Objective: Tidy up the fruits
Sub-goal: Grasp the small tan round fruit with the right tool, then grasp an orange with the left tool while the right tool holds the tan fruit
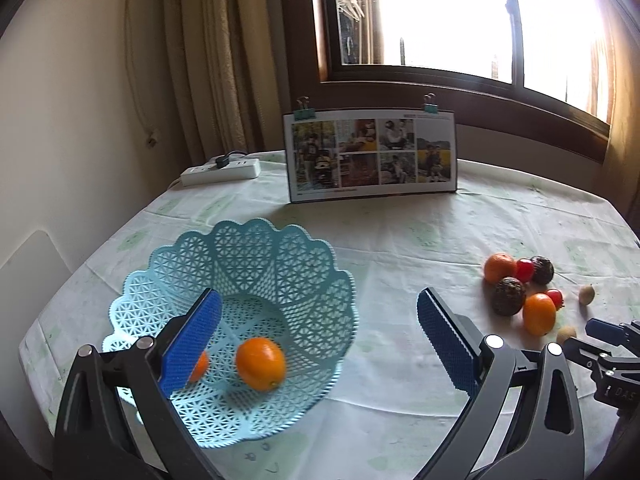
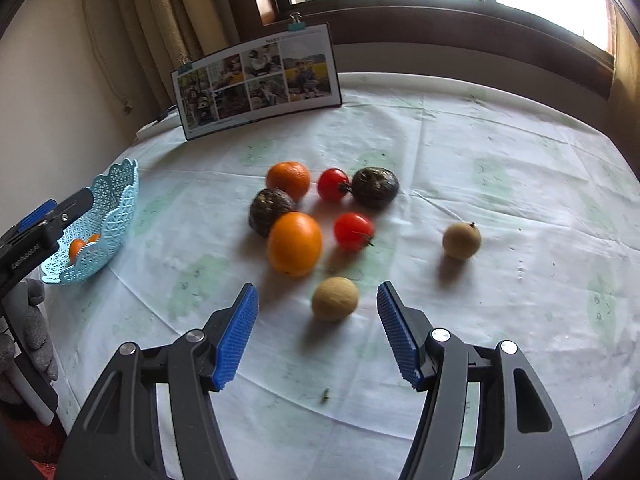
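Fruit sorting, early: 2 oranges [image 1: 260, 364] in basket [image 1: 304, 264].
Both my claws empty: left claw [image 1: 320, 340] wide over basket, right claw [image 2: 318, 332] wide near tan fruit [image 2: 335, 299]; approx 8 fruits right of basket on counter [image 2: 480, 160].

A table [image 2: 480, 128] covered with a pale, faintly green-patterned, creased cloth carries everything. At its left stands a light blue openwork plastic basket [image 1: 280, 264]. At the back a clipped board of photographs [image 1: 372, 154] stands upright, with a white power strip [image 1: 220, 171] lying to its left. To the right lie two oranges [image 2: 295, 243], two red tomatoes [image 2: 353, 231], two dark wrinkled round fruits [image 2: 375, 186] close together, and two small tan round fruits [image 2: 335, 299] nearby.
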Motion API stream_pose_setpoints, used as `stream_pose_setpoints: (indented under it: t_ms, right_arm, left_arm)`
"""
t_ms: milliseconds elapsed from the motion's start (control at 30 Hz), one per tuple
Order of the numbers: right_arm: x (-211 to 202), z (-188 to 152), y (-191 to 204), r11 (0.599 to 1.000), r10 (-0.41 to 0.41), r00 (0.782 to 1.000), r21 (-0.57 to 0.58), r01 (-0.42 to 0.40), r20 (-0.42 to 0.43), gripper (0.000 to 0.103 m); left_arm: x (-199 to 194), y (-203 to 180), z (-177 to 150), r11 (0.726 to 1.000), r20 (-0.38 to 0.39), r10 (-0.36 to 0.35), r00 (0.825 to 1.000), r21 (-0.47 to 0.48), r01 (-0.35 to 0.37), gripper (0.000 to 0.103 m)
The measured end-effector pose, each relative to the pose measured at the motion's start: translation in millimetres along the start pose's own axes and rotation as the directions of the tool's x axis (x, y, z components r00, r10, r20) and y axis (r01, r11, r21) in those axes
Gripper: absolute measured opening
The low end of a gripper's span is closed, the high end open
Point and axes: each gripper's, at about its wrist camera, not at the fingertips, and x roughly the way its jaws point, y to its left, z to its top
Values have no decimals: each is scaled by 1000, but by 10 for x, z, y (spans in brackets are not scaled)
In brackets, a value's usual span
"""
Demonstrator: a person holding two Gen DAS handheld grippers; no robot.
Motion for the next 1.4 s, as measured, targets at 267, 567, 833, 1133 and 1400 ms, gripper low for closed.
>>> stream_pose_setpoints:
  t_ms: [267,567,833,1133,1400]
  right_arm:
    - [210,26,-11,999,-5,999,-45,3,-40,41]
    - [167,-9,-100,1000,-16,999,-21,15,-33,28]
    - [-13,-13,-406,997,-54,999,53,54,7,28]
    - [-79,-31,-587,994,-51,998,93,48,27,28]
    - [-99,-39,-667,991,-42,999,130,37,32,28]
  left_arm:
    - [14,-204,15,999,-14,-28,1000,23,29,100]
    - [61,-386,22,997,-41,-68,997,38,70,100]
    - [131,-833,0,980,-86,-167,982,91,175,100]
    - [295,-1270,-40,958,-162,-248,955,109,267,100]
    - [435,-1524,-91,938,-235,-300,925,101,330,84]
